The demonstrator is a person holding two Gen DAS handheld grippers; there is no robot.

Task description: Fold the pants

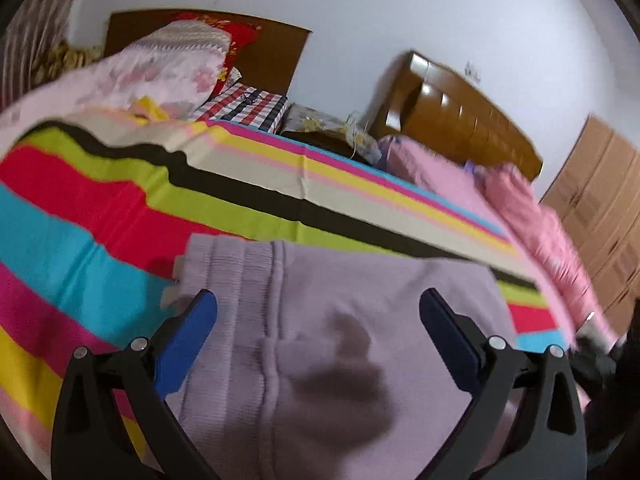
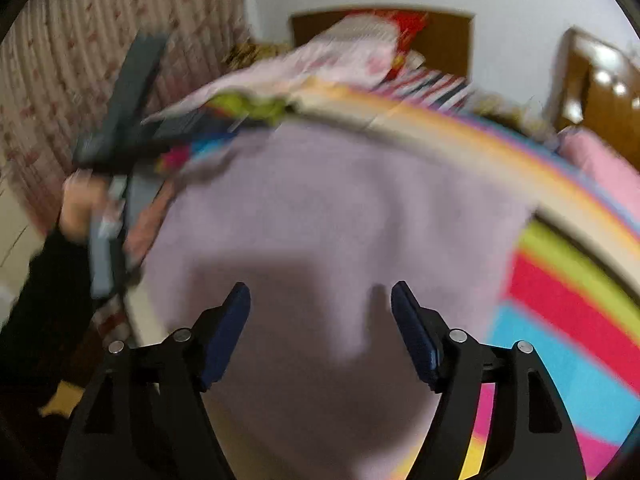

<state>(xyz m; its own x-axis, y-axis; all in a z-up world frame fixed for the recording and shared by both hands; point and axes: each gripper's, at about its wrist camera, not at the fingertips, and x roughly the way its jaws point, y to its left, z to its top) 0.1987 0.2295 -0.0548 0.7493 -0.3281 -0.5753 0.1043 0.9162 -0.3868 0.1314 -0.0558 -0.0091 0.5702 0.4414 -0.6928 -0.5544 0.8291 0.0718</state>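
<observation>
Both tongs are hanging wide, empty, over lilac pants [image 1: 360,320]; only the right wrist view is showing the left gripper [image 2: 120,120].

Lilac pants [image 1: 360,320] lie flat on the striped bed [image 1: 100,208] beside pink bedding [image 1: 532,208].

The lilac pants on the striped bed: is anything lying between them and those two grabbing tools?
Nothing visible. Both the left gripper and right gripper hover open over the bare pants; nothing lies on the fabric.
</observation>
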